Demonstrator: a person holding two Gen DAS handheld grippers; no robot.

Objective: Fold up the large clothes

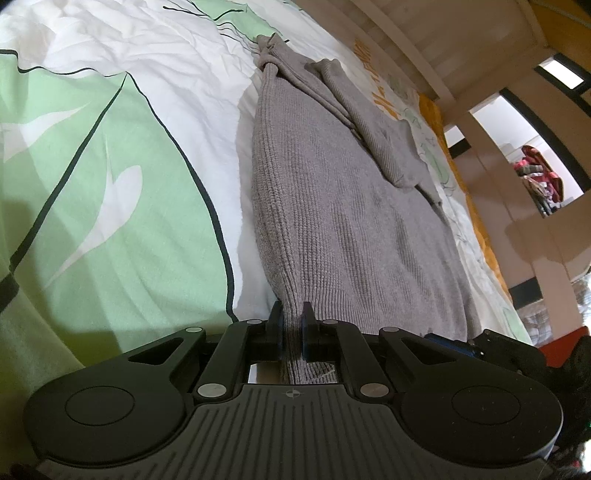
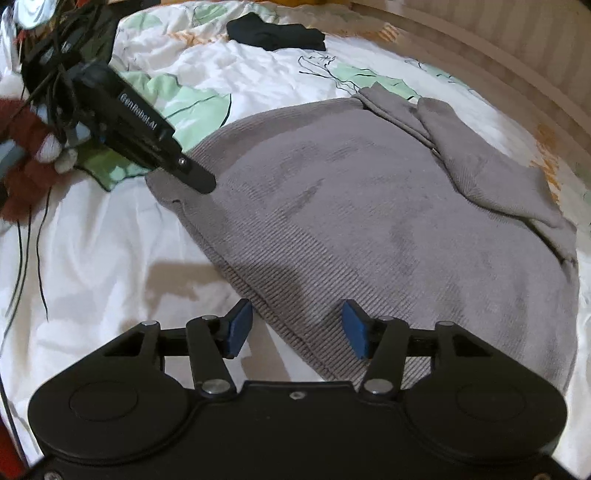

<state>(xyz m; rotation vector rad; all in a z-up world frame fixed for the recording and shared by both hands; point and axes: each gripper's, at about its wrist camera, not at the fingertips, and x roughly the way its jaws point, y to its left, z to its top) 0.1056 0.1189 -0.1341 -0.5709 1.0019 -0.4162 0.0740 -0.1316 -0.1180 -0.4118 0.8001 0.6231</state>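
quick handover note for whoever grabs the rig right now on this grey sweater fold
Left gripper: shut on the hem corner of the grey sweater.
Right gripper: open, jaws astride the other hem edge, not pinching.
Sweater lies flat on the bedspread, both sleeves already folded in across the body.
A folded black garment lies farther up the bed.
Left: close right on the hem, then probably fold the hem up toward the collar.

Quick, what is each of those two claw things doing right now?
Left gripper: closed, pinching the edge of the grey sweater.
Right gripper: open, pads either side of the sweater's hem, not pressing on it.
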